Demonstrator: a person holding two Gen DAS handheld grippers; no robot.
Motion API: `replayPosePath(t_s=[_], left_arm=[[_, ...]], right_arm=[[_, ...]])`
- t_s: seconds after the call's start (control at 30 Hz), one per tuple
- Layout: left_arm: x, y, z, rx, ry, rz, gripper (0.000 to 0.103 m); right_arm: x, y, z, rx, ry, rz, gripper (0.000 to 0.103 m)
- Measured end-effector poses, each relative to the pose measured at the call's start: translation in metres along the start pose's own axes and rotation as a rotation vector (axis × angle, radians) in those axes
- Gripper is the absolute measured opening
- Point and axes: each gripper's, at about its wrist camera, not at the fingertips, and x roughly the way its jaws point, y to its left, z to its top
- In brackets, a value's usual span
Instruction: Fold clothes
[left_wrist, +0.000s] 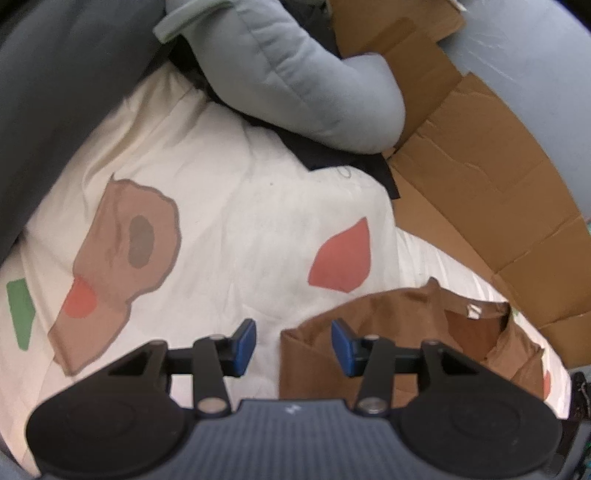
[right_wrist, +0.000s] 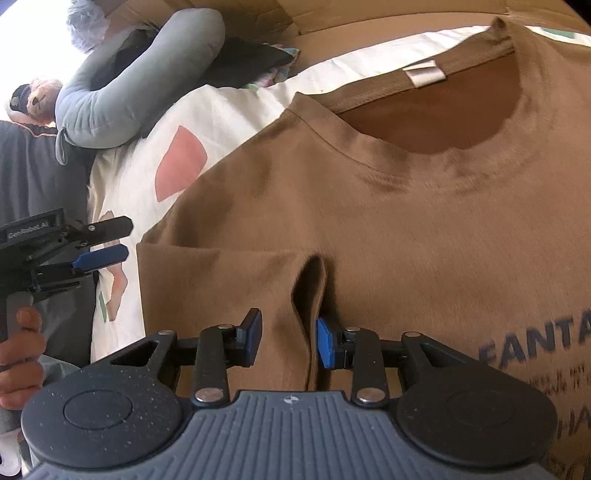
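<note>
A brown T-shirt (right_wrist: 406, 229) with dark lettering lies front up on a white patterned sheet (right_wrist: 229, 110); its left sleeve is folded in over the chest. My right gripper (right_wrist: 290, 341) is open just above the folded sleeve, with a raised crease of cloth between its blue pads. In the left wrist view the shirt (left_wrist: 406, 332) lies at the lower right, collar and label showing. My left gripper (left_wrist: 293, 345) is open and empty above the sheet (left_wrist: 236, 206), its right pad over the shirt's edge. It also shows in the right wrist view (right_wrist: 107, 240), left of the shirt.
A grey-blue stuffed cushion (left_wrist: 295, 74) and dark clothes lie at the far side of the sheet. Flattened brown cardboard (left_wrist: 480, 184) borders the sheet on the right. A small teddy bear (right_wrist: 38, 99) sits far left. A dark grey surface (left_wrist: 55, 92) lies at the left.
</note>
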Motion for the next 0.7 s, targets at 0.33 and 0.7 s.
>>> replayPosePath(t_s=[0.33, 0.7], left_arm=[[0.021, -0.002, 0.005, -0.008, 0.072, -0.006, 0.032], [0.011, -0.016, 0.016, 0.061, 0.027, 0.106, 0.007]], right_arm=[[0.003, 0.0, 0.012, -0.019, 0.034, -0.007, 0.003], [-0.024, -0.005, 0.009, 0.0, -0.012, 0.009, 0.001]])
